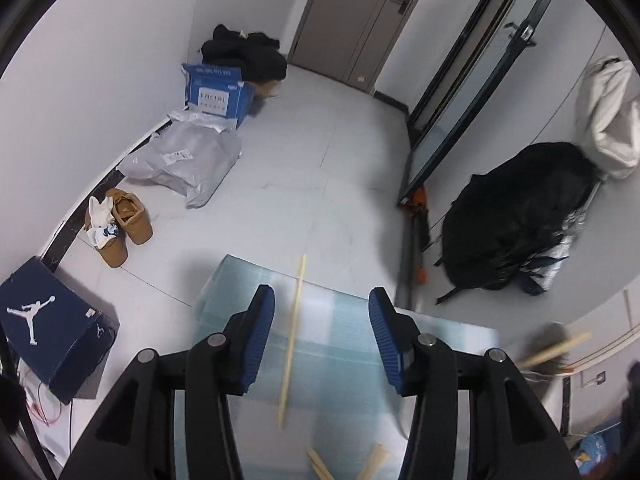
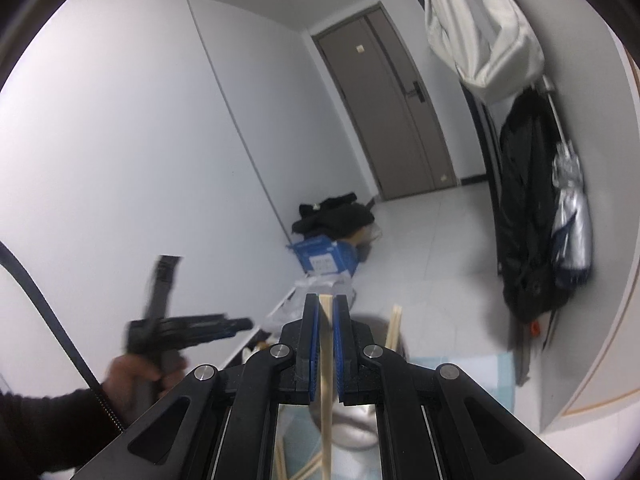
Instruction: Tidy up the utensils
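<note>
My left gripper stands open above a pale blue table mat. One wooden chopstick lies flat on the mat below the gap between the blue pads, and neither pad touches it. Ends of more chopsticks show at the bottom edge. My right gripper is shut on a single upright chopstick. Under it stands a blurred grey cup with another chopstick leaning in it. In the right wrist view a hand holds the blurred left gripper at the left.
On the floor along the left wall lie a dark blue shoe box, brown shoes, a grey parcel bag and a blue carton. A black coat and a white bag hang at the right. A door is at the far end.
</note>
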`<state>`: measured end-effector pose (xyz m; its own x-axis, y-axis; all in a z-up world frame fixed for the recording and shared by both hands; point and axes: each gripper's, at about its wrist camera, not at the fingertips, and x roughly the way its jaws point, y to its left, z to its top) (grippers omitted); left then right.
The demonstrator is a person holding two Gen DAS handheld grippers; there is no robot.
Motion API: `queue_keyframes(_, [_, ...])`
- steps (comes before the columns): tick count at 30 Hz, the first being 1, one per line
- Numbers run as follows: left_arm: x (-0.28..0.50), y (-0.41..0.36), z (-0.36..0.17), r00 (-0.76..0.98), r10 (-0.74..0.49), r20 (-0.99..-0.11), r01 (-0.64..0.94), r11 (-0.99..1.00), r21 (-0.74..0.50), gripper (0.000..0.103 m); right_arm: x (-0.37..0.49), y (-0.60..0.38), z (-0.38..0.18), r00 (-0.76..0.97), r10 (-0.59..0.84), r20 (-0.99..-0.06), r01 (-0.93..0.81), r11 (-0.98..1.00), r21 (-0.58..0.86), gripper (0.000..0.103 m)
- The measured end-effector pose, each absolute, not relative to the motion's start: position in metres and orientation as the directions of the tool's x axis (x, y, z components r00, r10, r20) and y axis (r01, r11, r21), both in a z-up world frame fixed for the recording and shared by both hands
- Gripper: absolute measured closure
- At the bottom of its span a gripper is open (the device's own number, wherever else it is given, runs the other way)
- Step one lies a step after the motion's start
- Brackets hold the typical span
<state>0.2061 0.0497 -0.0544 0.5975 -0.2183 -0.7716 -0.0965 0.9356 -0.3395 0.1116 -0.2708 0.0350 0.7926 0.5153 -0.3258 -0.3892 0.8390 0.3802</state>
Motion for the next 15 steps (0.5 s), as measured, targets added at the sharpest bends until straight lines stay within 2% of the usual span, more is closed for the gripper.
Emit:
queue_keyframes(4, [0.238,0.042,-0.075,0.544,-0.192,-0.817,-0.053,0.964,-0.261,0.059,0.109,-0.271,0.021,0.771,0.533,-0.349,-0.387,0.827,0.409,0.097])
queue_keyframes(9, [0.282,0.042,-0.106,0.403,-0.247,-0.881,-0.026,0.96,-0.28,0.059,0.108,-0.272,0.006,0.751,0.548,-0.369,-0.375,0.813,0.445,0.097])
queue_keyframes(15, [0.3,0.023,-0.133,0.315,-0.193,-0.929,0.035,0.981,-0.192,0.059,0.112,-0.274,-0.005,0.737,0.553,-0.388,-0.365,0.809,0.46,0.097])
